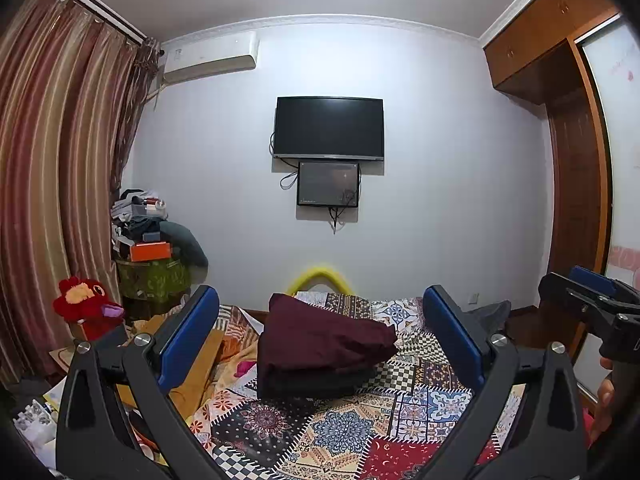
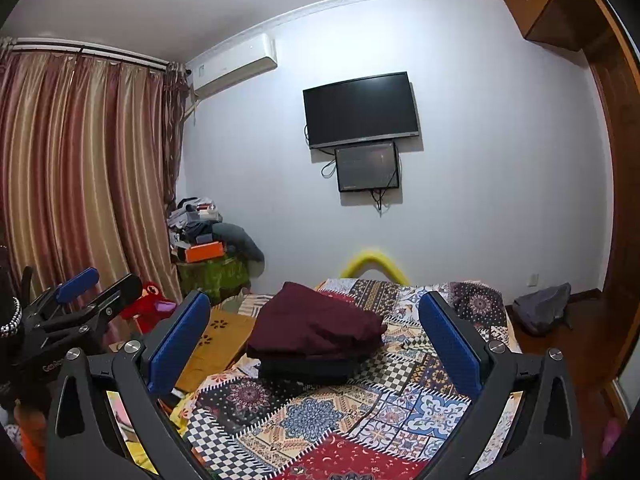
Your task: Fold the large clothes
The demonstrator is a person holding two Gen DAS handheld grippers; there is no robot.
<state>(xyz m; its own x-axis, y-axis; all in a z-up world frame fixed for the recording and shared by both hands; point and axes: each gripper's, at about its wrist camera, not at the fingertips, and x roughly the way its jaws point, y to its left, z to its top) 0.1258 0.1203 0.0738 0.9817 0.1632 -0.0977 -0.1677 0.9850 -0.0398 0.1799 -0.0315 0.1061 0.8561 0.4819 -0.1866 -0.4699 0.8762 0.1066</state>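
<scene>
**Both grippers raised and empty over a finished-looking stack**

The bed, covered in a multicoloured patchwork quilt [image 1: 344, 432], fills the space ahead of and beneath both sets of fingers and serves as the folding surface. On it, straight ahead between the blue pads in both wrist views, lies the folded maroon fabric garment [image 1: 320, 340], resting on top of a darker, nearly black folded garment [image 1: 312, 384]. The maroon piece is a thick, compact bundle with soft rounded edges and its upper layer slightly askew, so it overhangs the dark one toward the right finger. The pair looks stacked for tidy storage, which suggests this fold is essentially done.

The left gripper [image 1: 320, 340] has its fingers spread wide with nothing between them, held back from the stack and clear of the cloth. The right gripper [image 2: 316, 340] is likewise spread wide and empty, also well short of the stack. Both seem held level and apart from the fabric because no grasp is needed now; any further garment to fold would have to come from outside these views.
</scene>
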